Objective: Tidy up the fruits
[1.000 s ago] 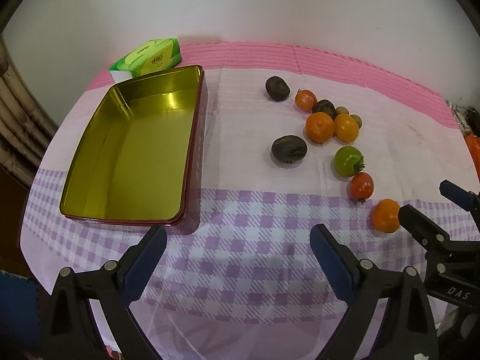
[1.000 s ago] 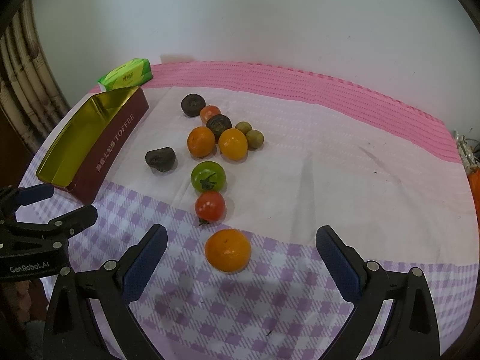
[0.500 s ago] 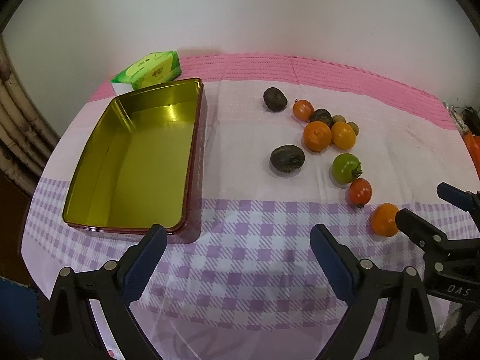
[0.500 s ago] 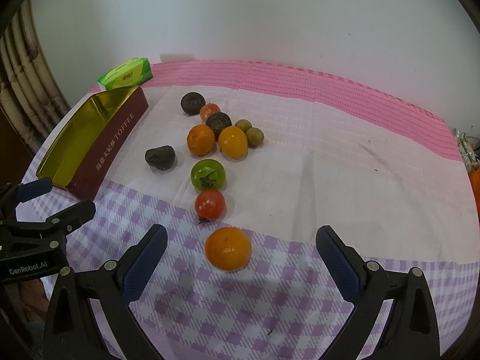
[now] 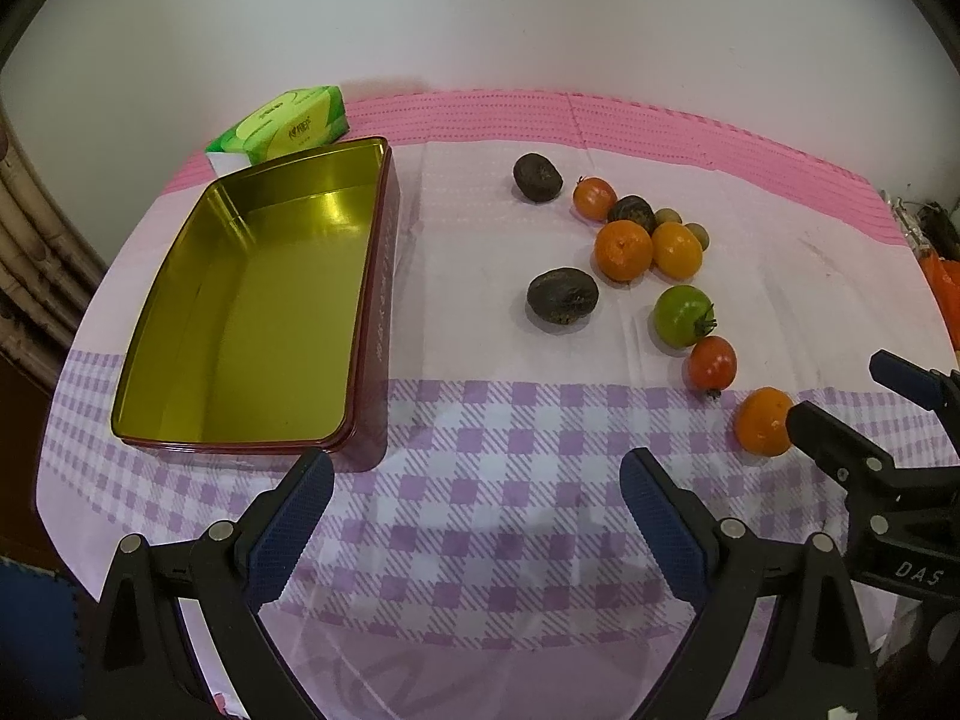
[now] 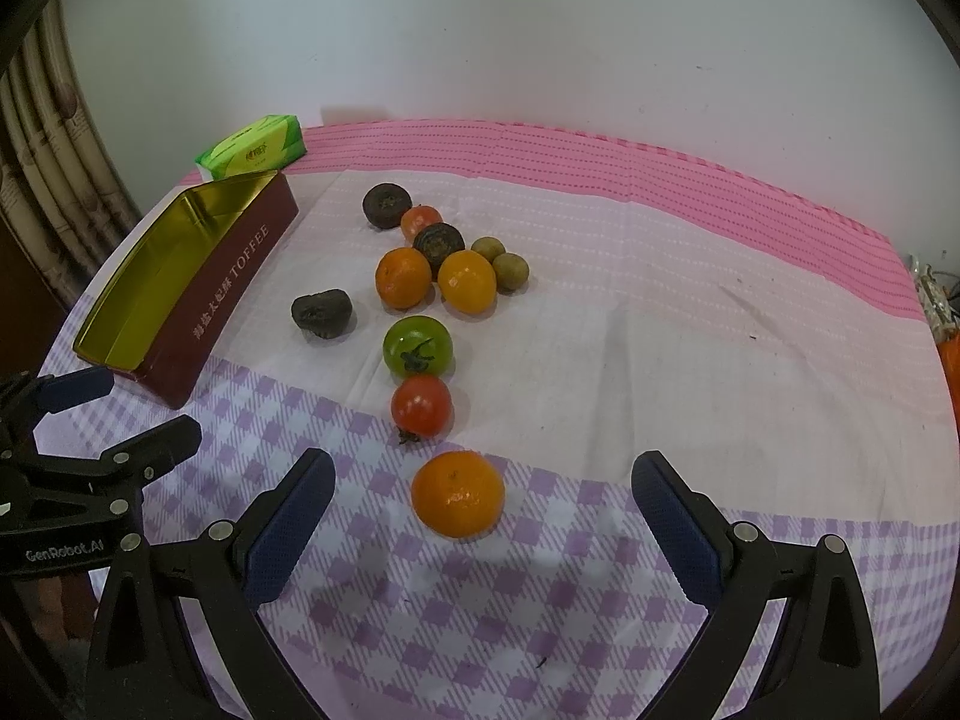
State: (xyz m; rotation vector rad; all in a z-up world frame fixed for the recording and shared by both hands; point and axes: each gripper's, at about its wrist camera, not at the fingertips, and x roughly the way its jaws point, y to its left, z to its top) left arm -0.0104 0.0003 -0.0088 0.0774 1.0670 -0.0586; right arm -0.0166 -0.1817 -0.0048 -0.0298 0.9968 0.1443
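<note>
Both open, empty tongs, left (image 5: pixel 474 507) and right (image 6: pixel 483 510), have edged back from the orange (image 6: pixel 458 494).

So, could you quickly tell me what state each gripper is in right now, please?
Left gripper: open, holding nothing.
Right gripper: open, holding nothing; the nearest orange lies just ahead of it.

Gold-lined maroon tin (image 5: pixel 240 324), lilac-checked cloth (image 5: pixel 510 480)
</note>
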